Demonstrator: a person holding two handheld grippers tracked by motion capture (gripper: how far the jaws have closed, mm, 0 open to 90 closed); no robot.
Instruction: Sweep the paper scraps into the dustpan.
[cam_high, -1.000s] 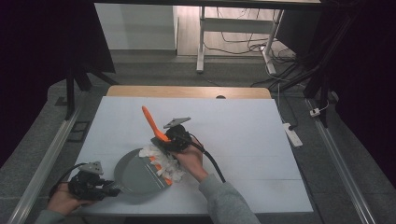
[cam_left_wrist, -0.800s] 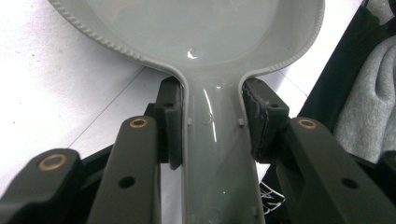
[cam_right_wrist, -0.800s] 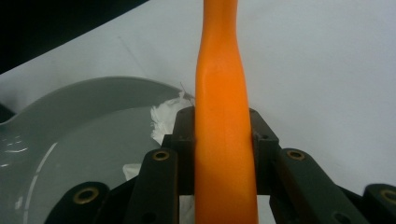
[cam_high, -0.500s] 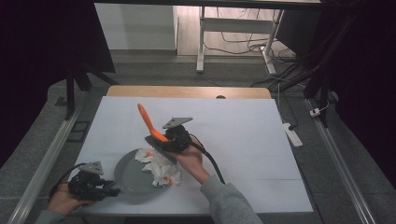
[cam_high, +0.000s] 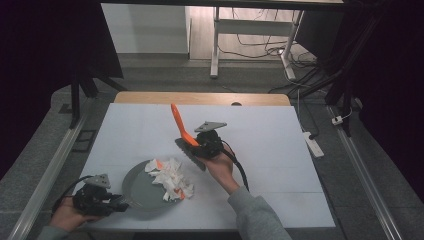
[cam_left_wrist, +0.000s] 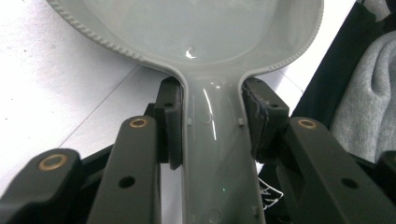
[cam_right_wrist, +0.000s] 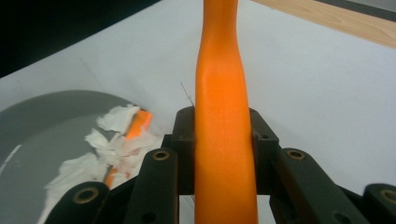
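Your right gripper has both jaws pressed vs. the orange handle, one pad each side, at lower centre of frame. Handle runs up the middle & off the top edge, narrowing slightly toward the top. At lower left you've got the grey pan, partly cut by the frame edge, w/ torn white paper piled in it. Orange bits sit among the paper, one just left of your left jaw. White table covers the right half; a wood strip crosses the upper right corner. Upper left is dark.
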